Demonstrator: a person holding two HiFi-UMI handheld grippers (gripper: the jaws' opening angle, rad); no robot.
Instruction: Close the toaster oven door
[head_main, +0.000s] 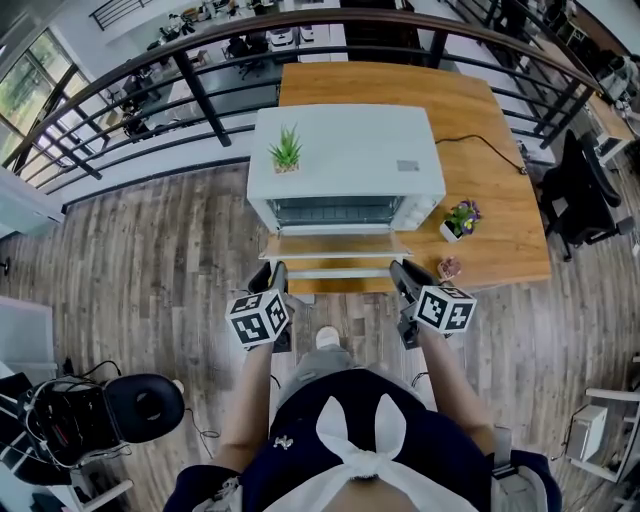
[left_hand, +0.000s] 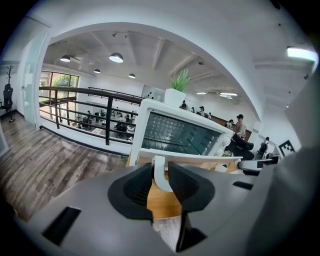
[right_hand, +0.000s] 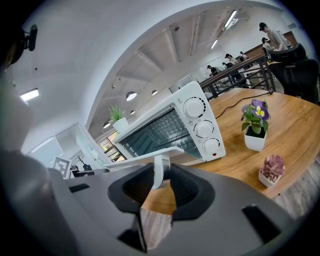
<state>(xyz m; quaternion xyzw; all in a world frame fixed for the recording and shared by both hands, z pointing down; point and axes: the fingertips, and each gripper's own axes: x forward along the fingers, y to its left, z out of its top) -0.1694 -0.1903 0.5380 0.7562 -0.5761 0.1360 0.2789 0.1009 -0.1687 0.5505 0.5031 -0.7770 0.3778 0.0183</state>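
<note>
Head view: toaster oven (head_main: 345, 160) sits at the near edge of the worktop (head_main: 500, 150), its door (head_main: 335, 245) dropped flat toward the person. Left claw (head_main: 270, 272) is clenched on the left post of the door handle (head_main: 340, 271). Right claw (head_main: 400, 270) is clenched on the right post.

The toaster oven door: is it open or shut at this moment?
Open. The door lies folded down flat before the toaster oven, whose inside shows. The left gripper and right gripper clamp its handle.
</note>
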